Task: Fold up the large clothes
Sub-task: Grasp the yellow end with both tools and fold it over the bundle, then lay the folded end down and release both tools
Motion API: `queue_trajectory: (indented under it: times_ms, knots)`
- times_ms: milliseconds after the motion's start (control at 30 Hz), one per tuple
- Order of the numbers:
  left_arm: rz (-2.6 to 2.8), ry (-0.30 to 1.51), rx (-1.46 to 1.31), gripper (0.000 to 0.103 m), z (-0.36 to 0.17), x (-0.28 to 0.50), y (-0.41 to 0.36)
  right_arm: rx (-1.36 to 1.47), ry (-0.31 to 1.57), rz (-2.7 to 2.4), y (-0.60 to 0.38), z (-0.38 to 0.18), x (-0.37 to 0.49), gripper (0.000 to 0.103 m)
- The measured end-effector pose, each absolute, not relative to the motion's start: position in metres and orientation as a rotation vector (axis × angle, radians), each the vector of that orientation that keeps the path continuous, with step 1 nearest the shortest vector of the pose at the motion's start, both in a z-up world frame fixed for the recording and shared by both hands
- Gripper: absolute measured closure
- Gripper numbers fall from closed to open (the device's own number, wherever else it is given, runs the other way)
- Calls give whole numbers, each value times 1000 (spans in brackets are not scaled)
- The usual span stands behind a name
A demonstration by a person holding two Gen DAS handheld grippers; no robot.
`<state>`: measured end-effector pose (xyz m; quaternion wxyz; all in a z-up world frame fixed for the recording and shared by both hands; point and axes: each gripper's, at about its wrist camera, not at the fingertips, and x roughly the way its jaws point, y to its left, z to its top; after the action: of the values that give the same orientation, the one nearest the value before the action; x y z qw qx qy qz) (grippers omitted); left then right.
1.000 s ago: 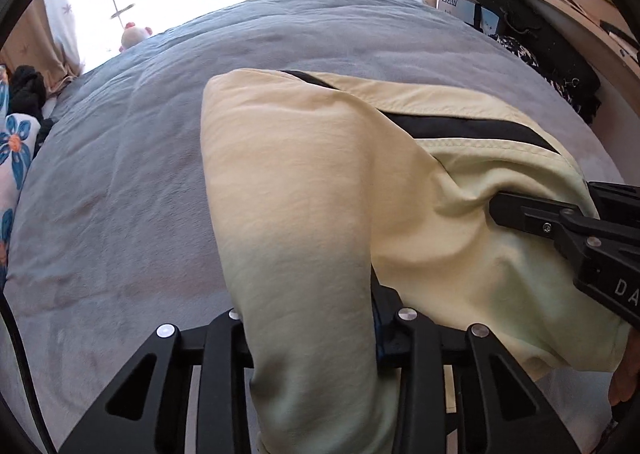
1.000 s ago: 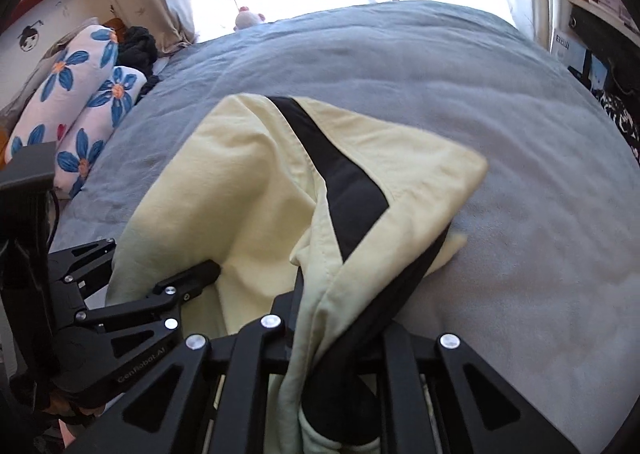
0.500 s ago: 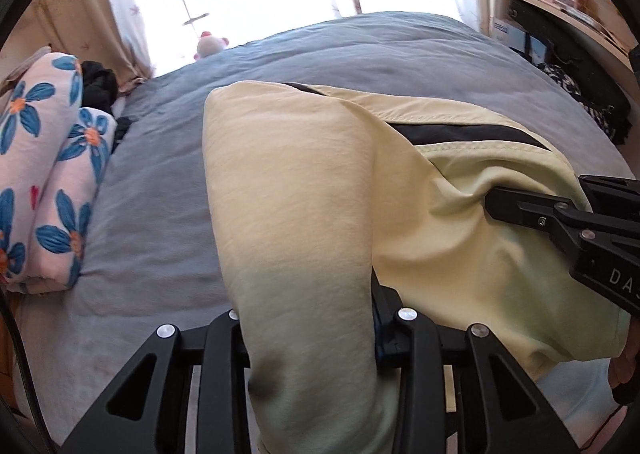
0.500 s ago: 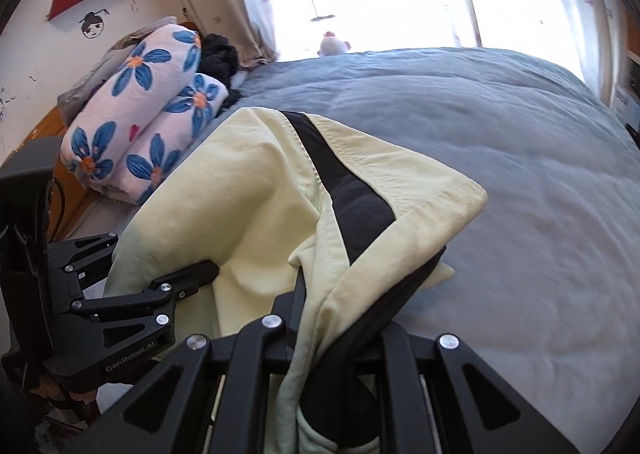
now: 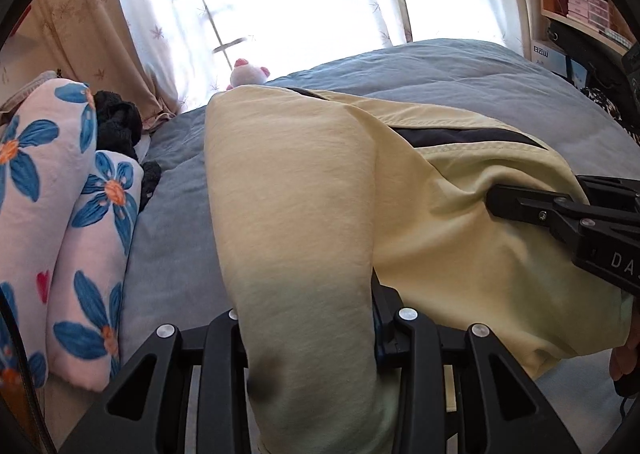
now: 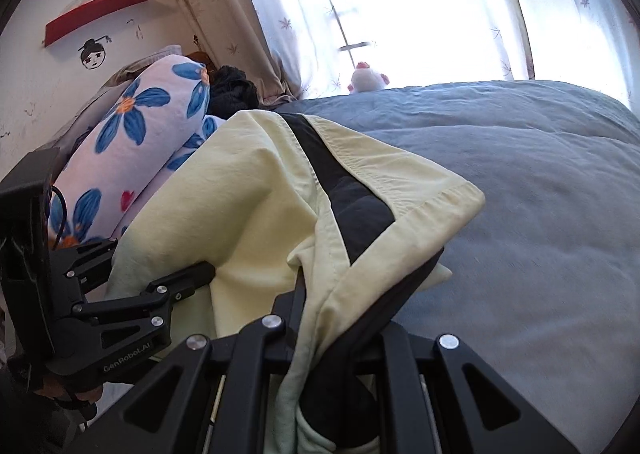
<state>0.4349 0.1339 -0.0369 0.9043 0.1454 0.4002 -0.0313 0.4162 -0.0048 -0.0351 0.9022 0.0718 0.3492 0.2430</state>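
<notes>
A large pale yellow garment (image 5: 300,194) with a black stripe (image 5: 460,136) hangs lifted over the grey-blue bed cover (image 5: 172,238). My left gripper (image 5: 306,314) is shut on a thick fold of it, and the cloth hides its fingertips. In the right wrist view the same garment (image 6: 240,206) bunches between the fingers of my right gripper (image 6: 340,314), which is shut on the edge with the black stripe (image 6: 352,198). Each gripper shows in the other's view: the right gripper (image 5: 520,206) at the right, the left gripper (image 6: 188,282) at the lower left.
Two rolled pillows with blue flowers (image 5: 60,214) lie along the bed's left side, with a black cloth (image 5: 116,122) behind them. A small plush toy (image 5: 246,74) sits by the bright curtained window. Shelves with boxes (image 5: 580,6) stand at the right, and a red wall shelf (image 6: 100,10) hangs on the left.
Both grippers carried the garment across the bed toward the flowered pillows and slightly up. The pillows and window came into view. Both grips stayed the same.
</notes>
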Motion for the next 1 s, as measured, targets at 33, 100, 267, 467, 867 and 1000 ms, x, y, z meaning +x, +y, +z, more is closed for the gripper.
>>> queue_trajectory:
  times_ms: [33,100,267,467,867,1000]
  knots:
    - [-68,825,314,69,-45,446,139,152,719,503,1,-43,428,93]
    - [-76,835,322,69,-70,474,153,155,724,502,12,-66,450,93]
    - [-68,948,295,64,-155,525,176,169,871,490,31,-147,500,92]
    - [28,863,252,20,-204,523,196,111,917,436,30,-194,505,75]
    - [-12,902,56,0,-208,487,236,329,996,528,-15,-199,497,61]
    - [18,840,119,5,-189,462,235,309,941,521,-33,-173,479,60]
